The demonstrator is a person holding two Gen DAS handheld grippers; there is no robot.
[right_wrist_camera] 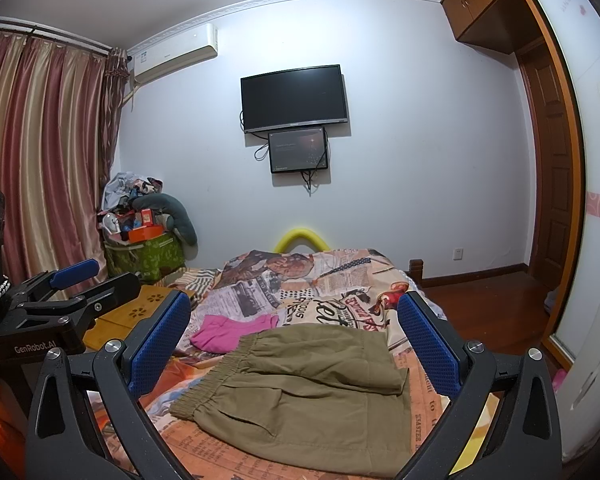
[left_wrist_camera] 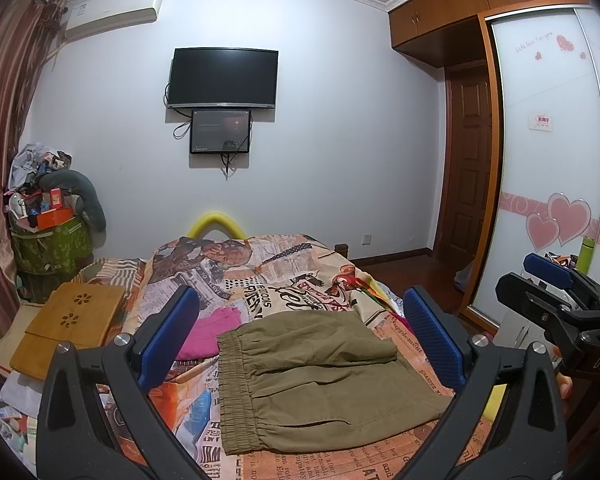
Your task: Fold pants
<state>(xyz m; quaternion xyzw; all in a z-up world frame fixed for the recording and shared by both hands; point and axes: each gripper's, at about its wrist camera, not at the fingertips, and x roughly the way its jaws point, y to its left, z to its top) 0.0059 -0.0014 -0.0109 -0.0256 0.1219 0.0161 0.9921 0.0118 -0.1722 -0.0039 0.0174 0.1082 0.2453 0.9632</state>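
Note:
Olive-green pants [left_wrist_camera: 320,380] lie folded flat on the bed, elastic waistband to the left; they also show in the right wrist view [right_wrist_camera: 312,392]. My left gripper [left_wrist_camera: 300,336] is open and empty, held above the pants with its blue pads either side of them. My right gripper [right_wrist_camera: 294,340] is open and empty, also above the pants. The right gripper shows at the right edge of the left wrist view [left_wrist_camera: 556,292], and the left gripper at the left of the right wrist view [right_wrist_camera: 72,284].
A newspaper-print bedspread [left_wrist_camera: 260,272] covers the bed. A pink garment [left_wrist_camera: 216,328] lies left of the pants. A bamboo lap table [left_wrist_camera: 68,324] sits on the bed's left side. A cluttered green bag [left_wrist_camera: 52,248] stands in the corner. A wardrobe [left_wrist_camera: 548,160] stands at right.

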